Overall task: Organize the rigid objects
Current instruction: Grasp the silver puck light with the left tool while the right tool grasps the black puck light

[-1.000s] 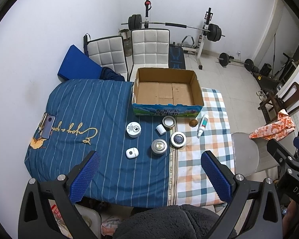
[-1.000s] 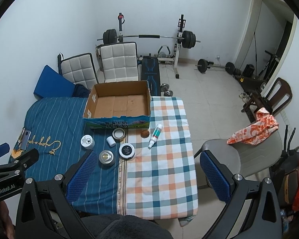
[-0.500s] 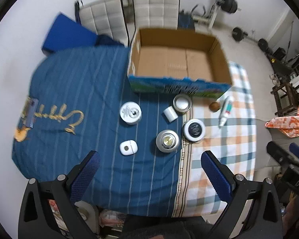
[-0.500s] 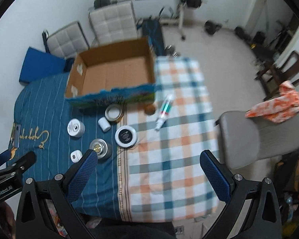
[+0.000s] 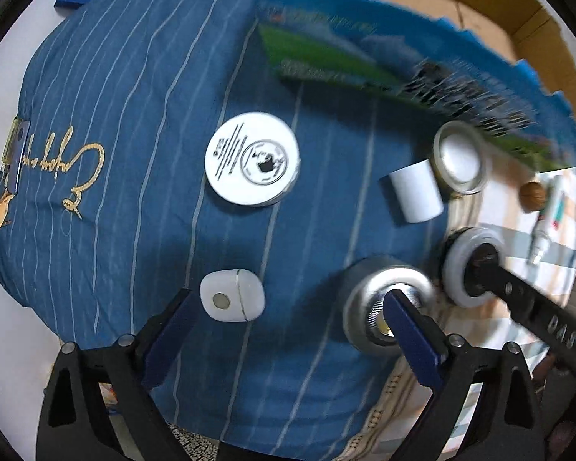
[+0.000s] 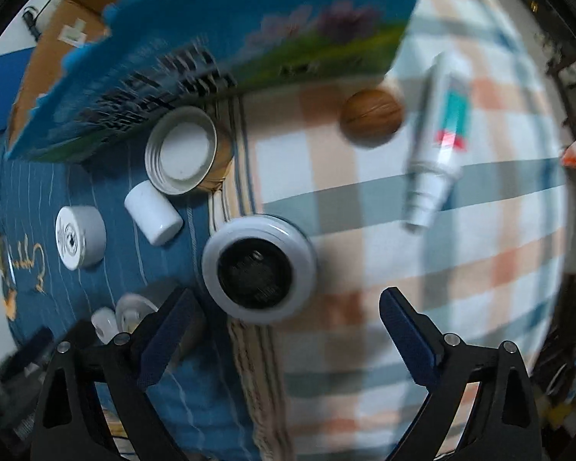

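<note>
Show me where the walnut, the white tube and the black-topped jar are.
walnut (image 6: 371, 118), right wrist view, middle of its shell.
white tube (image 6: 439, 142), right wrist view, its printed body.
black-topped jar (image 6: 255, 269), right wrist view, centre of its dark top.

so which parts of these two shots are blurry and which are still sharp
Left wrist view: the printed cardboard box front is smeared by motion, while the white round tin and the left gripper read fairly crisp. Right wrist view: heavier blur, the tube and walnut are soft, the checked cloth streaks, yet the right gripper looks sharp.
</note>
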The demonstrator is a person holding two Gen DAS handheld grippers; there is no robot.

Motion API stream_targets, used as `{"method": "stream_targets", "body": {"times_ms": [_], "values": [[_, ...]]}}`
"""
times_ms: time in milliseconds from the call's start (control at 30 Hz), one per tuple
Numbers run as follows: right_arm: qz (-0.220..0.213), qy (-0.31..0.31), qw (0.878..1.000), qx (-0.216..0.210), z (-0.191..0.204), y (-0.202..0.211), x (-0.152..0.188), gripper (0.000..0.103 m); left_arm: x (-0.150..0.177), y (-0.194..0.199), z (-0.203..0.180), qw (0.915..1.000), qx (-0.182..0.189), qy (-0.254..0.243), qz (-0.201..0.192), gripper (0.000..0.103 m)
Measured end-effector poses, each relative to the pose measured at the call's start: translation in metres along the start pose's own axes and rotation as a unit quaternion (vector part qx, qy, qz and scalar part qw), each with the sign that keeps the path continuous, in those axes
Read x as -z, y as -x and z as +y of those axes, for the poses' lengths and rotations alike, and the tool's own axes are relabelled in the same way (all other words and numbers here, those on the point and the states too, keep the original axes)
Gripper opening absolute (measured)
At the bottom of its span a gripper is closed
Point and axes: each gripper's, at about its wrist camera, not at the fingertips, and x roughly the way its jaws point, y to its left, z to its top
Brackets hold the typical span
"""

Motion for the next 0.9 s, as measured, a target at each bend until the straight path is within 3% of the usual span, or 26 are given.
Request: {"method": "stream_targets", "body": {"times_ms": [167, 233, 400, 567, 733, 900], "values": [[0.029, -0.01, 0.999, -0.012, 0.012, -0.033, -0.009, 0.091, -0.002, -0.016, 0.006, 0.9999, -0.009, 0.008, 0.013, 0.099], [0.036, -0.007, 0.999, -0.001, 0.016, -0.046, -0.012, 0.08, -0.001, -0.02, 0.008, 0.9997, -0.011, 0.01, 0.017, 0.099], [0.046, 0.016, 0.998, 0.027, 0.021, -0.054, -0.007, 0.08, 0.004, -0.021, 0.006, 0.9997, -0.009, 0.003, 0.021, 0.099], [0.072, 0.022, 0.995, 0.058, -0.005, -0.057, 0.01, 0.08, 0.011, -0.015, -0.009, 0.9998, 0.005, -0.009, 0.02, 0.099], [0.087, 0.025, 0.993, 0.077, -0.029, -0.063, 0.033, 0.08, 0.01, -0.022, -0.03, 0.9974, 0.054, -0.015, 0.046, 0.099], [0.081, 0.016, 0.994, 0.071, -0.033, -0.065, 0.04, 0.08, 0.003, -0.047, -0.059, 0.9945, 0.05, -0.049, 0.077, 0.099]]}}
